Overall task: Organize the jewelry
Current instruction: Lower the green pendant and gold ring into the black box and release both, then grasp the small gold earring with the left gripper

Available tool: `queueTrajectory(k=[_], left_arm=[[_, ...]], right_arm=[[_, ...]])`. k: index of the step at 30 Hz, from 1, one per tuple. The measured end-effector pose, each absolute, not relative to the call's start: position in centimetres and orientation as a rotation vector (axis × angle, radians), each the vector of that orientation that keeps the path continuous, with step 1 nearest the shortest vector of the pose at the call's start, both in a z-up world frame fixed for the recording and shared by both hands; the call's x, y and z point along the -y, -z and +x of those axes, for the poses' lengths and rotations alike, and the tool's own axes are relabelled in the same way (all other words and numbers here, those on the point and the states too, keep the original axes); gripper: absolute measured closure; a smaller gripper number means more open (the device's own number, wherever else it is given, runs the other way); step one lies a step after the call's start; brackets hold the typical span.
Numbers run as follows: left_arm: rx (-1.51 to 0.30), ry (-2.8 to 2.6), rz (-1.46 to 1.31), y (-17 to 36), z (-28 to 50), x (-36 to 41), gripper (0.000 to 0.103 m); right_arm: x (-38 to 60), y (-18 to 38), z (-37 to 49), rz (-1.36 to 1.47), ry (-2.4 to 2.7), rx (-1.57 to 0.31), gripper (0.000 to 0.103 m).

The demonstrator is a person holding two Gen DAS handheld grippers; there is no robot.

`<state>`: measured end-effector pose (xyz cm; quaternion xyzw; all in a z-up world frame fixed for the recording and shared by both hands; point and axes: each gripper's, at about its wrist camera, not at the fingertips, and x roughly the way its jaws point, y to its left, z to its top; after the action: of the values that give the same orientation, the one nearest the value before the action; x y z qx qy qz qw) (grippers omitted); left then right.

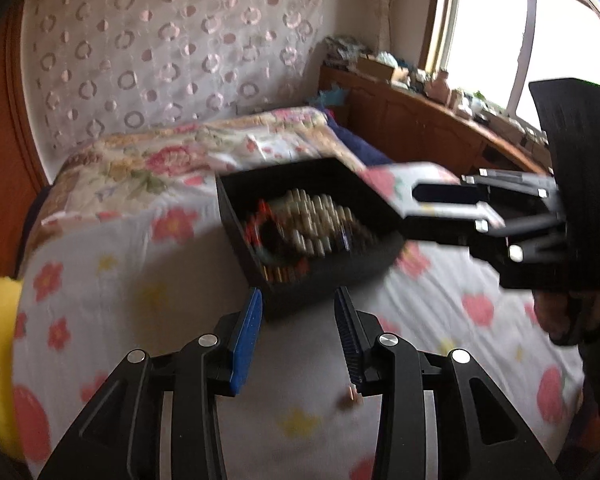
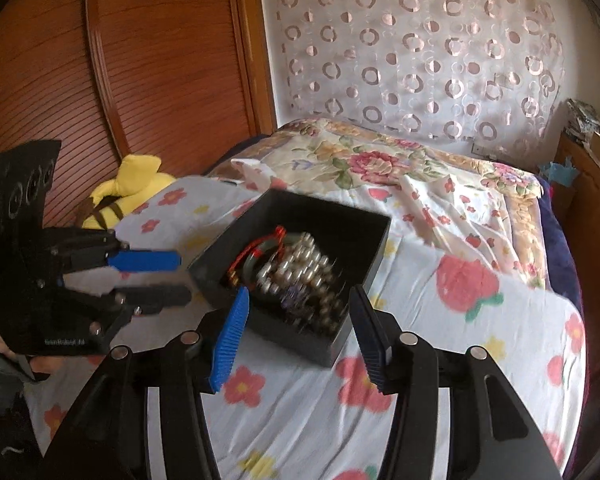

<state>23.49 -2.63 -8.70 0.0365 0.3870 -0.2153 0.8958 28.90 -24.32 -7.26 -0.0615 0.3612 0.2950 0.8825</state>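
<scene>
Black box (image 2: 300, 264) of beads and a red-corded ring sits on the flowered bedspread (image 2: 460, 360), straight ahead of the right gripper (image 2: 296, 336), its near corner between the spread, empty fingers. Left gripper (image 1: 298, 336), also spread and empty, points at the box's near wall; a small loose piece (image 1: 350, 398) lies on the sheet by its right finger.

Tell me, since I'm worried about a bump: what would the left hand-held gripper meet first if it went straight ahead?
Probably the near wall of the black box, which sits just beyond the open left hand-held gripper on the bed; blur makes depth uncertain.
</scene>
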Motion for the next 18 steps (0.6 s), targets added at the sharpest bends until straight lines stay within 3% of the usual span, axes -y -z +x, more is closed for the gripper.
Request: queueTrajectory(k=[13,18], left_arm=[[-0.888,0.496,0.109,12.2,20.7,4.2,0.070],[-0.903,0.496,0.124,12.8,20.7,4.7,0.089]], right_arm=[[24.6,10.3,25.5,-0.123,-0.597,-0.820,0.048],[24.8,10.8,25.1,-0.122,-0.598,-0.827,0.048]])
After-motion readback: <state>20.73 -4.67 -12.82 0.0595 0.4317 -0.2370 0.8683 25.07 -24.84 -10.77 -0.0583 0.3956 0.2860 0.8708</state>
